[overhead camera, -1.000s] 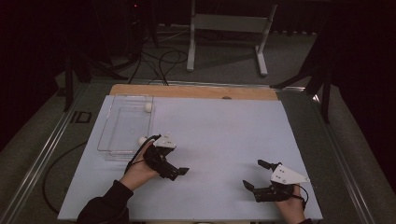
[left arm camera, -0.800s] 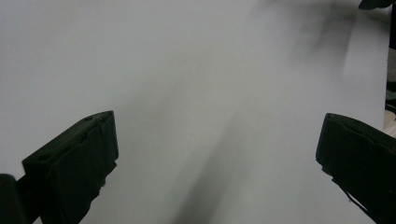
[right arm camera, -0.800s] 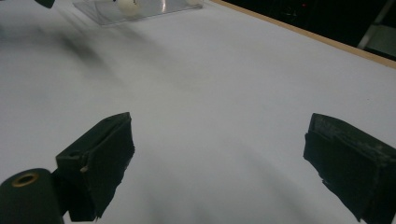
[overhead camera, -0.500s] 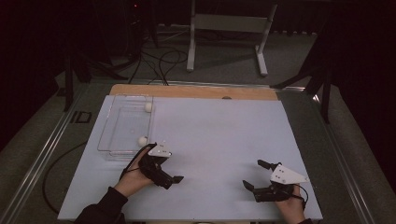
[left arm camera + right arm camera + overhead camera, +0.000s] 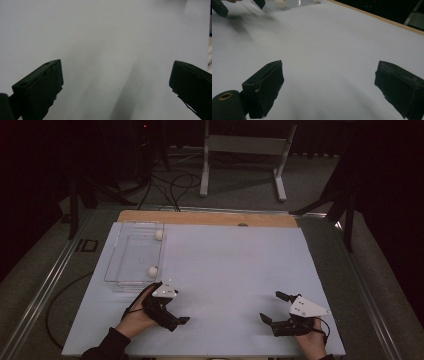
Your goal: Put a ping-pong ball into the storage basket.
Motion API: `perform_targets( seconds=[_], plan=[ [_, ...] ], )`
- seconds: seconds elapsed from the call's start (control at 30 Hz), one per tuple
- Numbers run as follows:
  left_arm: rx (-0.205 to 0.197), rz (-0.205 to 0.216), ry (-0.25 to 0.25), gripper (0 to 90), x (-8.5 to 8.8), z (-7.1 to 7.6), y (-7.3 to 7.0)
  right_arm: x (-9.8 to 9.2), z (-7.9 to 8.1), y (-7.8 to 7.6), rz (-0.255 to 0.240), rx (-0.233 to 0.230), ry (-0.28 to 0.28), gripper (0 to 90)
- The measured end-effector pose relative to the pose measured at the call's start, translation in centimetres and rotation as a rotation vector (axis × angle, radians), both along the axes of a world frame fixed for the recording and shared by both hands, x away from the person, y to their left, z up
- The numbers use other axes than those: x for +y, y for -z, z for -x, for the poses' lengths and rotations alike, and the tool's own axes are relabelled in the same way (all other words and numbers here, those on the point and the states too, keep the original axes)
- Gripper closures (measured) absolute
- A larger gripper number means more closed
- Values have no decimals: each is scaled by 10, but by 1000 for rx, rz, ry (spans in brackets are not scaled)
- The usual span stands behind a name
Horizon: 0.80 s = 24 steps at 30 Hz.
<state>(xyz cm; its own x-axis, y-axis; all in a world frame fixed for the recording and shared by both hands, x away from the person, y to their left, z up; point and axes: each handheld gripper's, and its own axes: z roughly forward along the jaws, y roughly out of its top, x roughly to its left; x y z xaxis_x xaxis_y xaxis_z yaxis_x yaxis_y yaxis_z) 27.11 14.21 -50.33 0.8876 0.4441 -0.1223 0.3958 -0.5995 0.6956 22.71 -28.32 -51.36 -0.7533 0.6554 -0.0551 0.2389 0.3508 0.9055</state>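
Near ball (image 5: 152, 270) sits at the front right corner of the clear tray (image 5: 116, 265), second ball (image 5: 159, 234) at its far right corner. Left gripper (image 5: 172, 317) just in front of the tray, low over the white table sheet (image 5: 235, 270), jaws spread, nothing between them. Right gripper (image 5: 274, 312) well apart at the near right, jaws also spread wide and empty.

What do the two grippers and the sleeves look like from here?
Both grippers, left and right, are black with blocky black jaws and a pale grey three-cornered plate on top. A thin black cable trails from each. The left sleeve is dark.
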Motion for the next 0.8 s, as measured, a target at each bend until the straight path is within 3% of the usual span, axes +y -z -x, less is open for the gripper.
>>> perform_targets(
  seconds=[0.37,0.53,0.8],
  plan=[
    [-11,72,-21,4,25,11,1,1,0,0,0,3,-2,84],
    [-14,62,-43,4,34,14,3,0,0,0,1,2,-1,84],
    [-15,85,-84,4,47,18,5,0,0,0,3,0,-4,84]
  ],
)
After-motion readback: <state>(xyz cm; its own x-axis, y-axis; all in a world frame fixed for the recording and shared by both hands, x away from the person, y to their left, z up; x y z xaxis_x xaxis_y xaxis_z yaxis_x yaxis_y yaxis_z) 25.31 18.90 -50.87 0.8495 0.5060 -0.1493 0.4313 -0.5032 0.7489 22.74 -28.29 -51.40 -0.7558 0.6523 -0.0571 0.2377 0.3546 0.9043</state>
